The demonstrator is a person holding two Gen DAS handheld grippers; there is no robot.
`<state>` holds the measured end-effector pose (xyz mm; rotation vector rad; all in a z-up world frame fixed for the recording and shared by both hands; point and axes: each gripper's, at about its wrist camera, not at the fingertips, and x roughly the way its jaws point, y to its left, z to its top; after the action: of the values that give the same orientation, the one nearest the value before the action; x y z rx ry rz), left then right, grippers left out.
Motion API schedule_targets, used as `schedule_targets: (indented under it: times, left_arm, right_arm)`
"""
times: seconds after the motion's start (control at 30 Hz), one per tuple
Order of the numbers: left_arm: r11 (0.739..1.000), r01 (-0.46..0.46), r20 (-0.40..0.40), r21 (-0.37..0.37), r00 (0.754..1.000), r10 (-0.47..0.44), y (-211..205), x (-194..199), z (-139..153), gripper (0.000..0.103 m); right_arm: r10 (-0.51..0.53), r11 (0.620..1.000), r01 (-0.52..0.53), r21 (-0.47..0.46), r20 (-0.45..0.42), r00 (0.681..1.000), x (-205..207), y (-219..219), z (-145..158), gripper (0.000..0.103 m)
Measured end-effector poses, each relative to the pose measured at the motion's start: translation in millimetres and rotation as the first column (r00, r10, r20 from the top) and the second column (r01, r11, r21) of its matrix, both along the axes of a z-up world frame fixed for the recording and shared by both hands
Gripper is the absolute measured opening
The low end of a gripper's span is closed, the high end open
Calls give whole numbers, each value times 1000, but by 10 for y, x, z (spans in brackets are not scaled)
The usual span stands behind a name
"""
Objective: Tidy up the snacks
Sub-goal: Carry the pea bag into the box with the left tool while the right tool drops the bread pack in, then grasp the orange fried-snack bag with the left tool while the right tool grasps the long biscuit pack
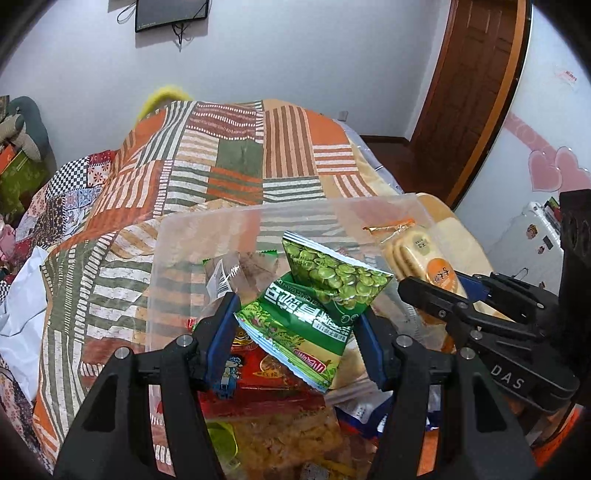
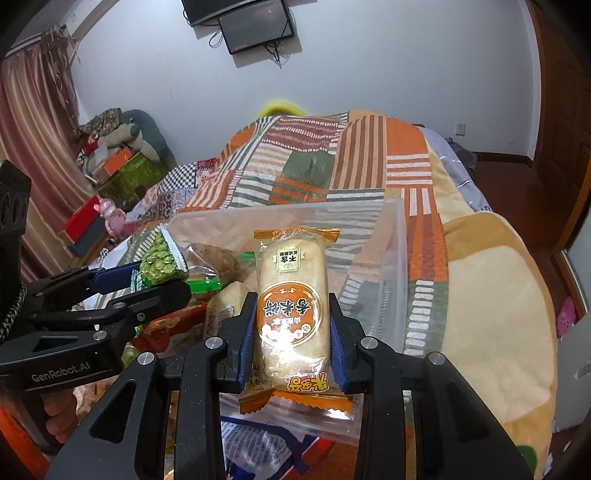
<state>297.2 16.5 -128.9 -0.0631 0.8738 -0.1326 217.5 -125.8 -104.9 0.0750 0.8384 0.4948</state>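
Home bedroom, quilted bed [image 2: 303, 166], wall-mounted TV [image 2: 255, 27]

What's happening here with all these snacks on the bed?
A person with a handheld gripper in each hand is sorting snacks into a clear plastic bin on a striped patchwork blanket. The left gripper has its jaws closed on two green pea packets; the right gripper grips a rice cracker pack. Both are held over the bin.
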Motion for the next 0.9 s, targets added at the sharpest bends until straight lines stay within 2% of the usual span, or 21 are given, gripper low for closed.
schedule_targets:
  times: [0.3, 0.47, 0.63, 0.73, 0.9]
  left_arm:
    - [1000, 10, -11, -11, 1000, -10, -14, -35, -4, 63]
    - [1000, 8, 12, -4, 1000, -8, 23, -153, 111, 63]
    - [1000, 3, 44, 12, 999, -3, 93, -369, 263, 63]
    - [1000, -12, 62, 20, 998, 10, 164, -548, 339, 68]
    - [999, -33, 77, 38, 997, 30, 325, -874, 392, 71]
  right_arm:
    - [-3, 1000, 2, -20, -32, 999, 20, 5, -58, 31]
    - [5, 1000, -5, -12, -22, 1000, -82, -35, 36, 37]
    - [12, 1000, -12, 5, 5, 1000, -258, -73, 171, 41]
    - [30, 999, -30, 21, 11, 999, -408, -77, 245, 43]
    - [53, 999, -53, -14, 49, 997, -701, -22, 300, 53]
